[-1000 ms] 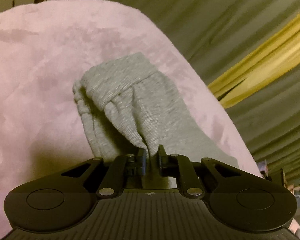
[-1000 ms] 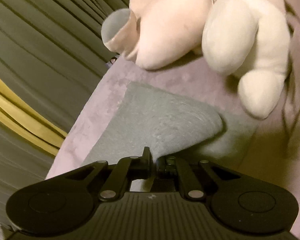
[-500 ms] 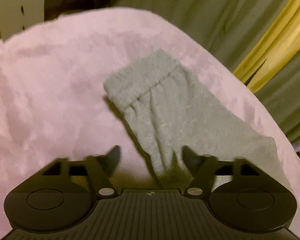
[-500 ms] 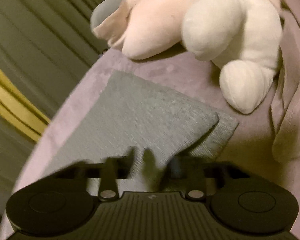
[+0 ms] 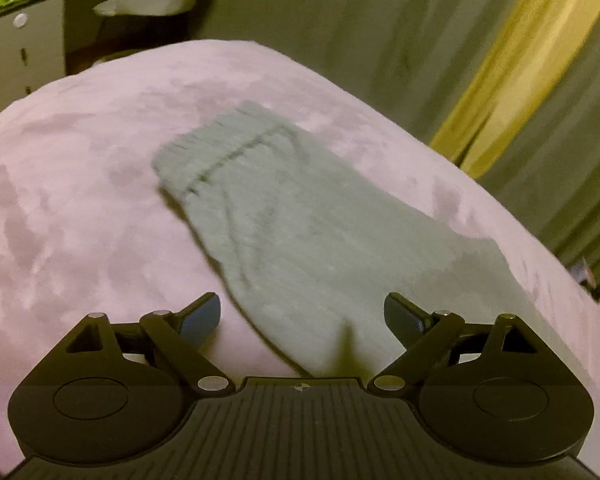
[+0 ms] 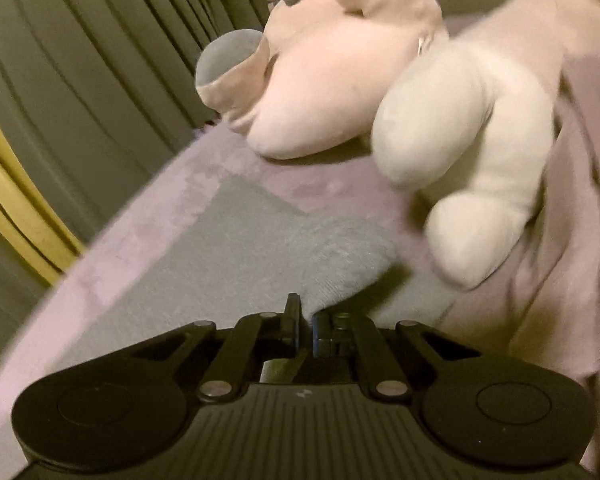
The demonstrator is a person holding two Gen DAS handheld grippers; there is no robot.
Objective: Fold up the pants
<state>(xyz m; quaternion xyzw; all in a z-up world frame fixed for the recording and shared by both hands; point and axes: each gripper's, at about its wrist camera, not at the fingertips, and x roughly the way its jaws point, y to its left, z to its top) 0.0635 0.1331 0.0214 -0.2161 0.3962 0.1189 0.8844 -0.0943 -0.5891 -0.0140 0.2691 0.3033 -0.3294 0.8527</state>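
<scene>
Left gripper (image 5: pixel 302 316): jaws spread wide, holding nothing, above the near end of the pants.
Right gripper (image 6: pixel 306 322): jaws closed, pinching a raised fold of the pants.
Pants (image 5: pixel 300 232): grey, lying on the pink blanket (image 5: pixel 80 220).
Plush toys (image 6: pixel 380 92): beyond the pants.

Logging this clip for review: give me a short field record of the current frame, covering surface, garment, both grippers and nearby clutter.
surface: pink blanket
garment: grey pants, lying flat, cuffed end away from the camera
left gripper: open, jaws either side of the pants' near edge, not gripping
right gripper: shut on a raised fold of the pants
clutter: pink plush toy and white plush toy beyond the pants
backdrop: olive curtain
</scene>
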